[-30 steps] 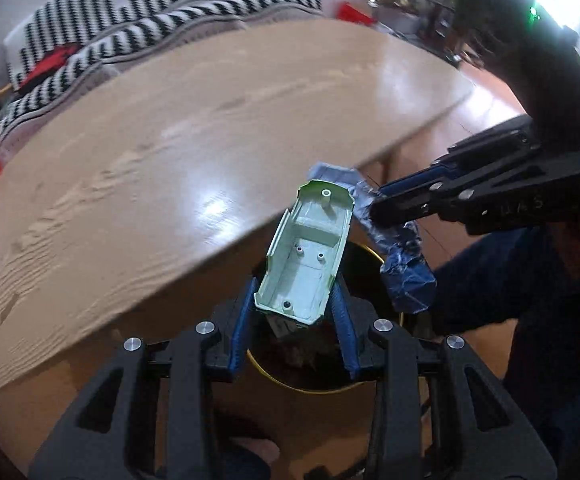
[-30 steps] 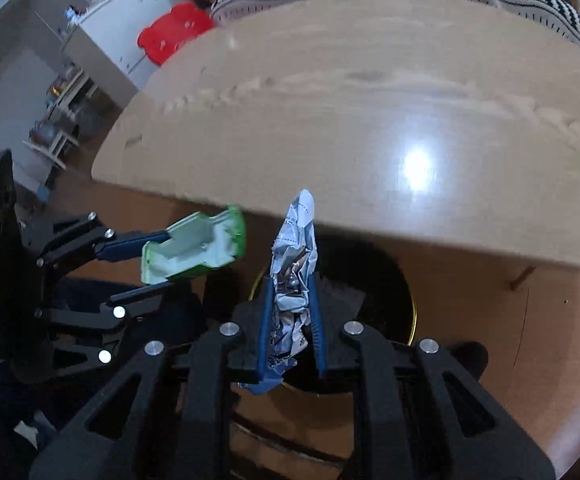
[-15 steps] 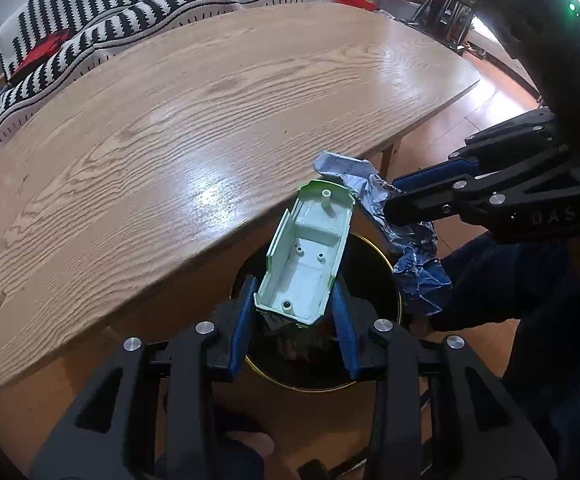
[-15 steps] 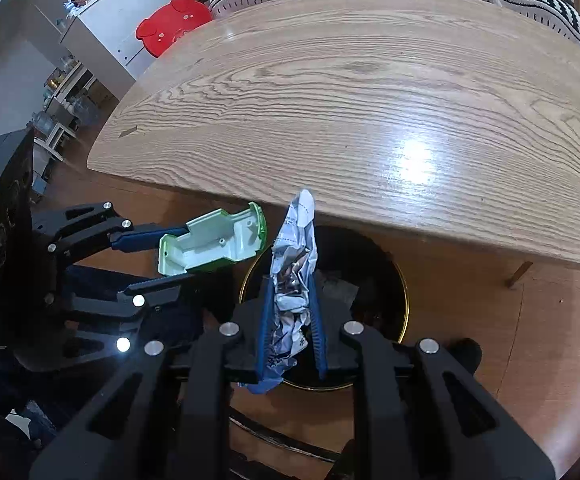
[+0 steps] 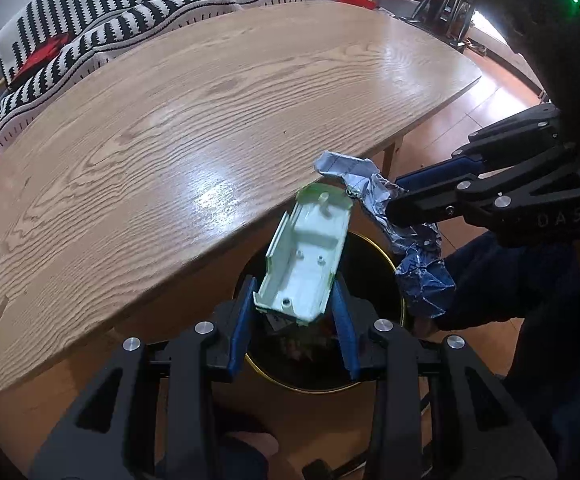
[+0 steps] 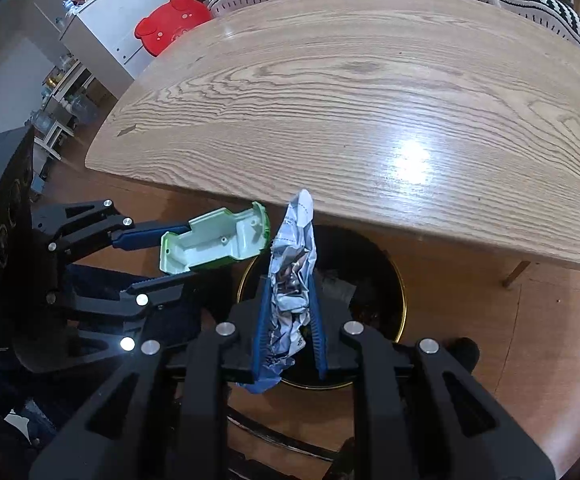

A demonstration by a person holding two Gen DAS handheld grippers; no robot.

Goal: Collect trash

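left gripper (image 5: 296, 312): pinching pale green plastic shell (image 5: 306, 256)
right gripper (image 6: 290, 320): pinching crumpled silver-blue foil wrapper (image 6: 292, 280)
step: both over round black gold-rimmed bin (image 6: 400, 304) at 6 o'clock off wooden surface (image 6: 370, 100); next, let go

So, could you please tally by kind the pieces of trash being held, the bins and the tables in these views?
Green plastic shell, in the left gripper: 1
Crumpled foil wrapper, in the right gripper: 1
Black bin with gold rim: 1
Wooden table: 1
Total: 4
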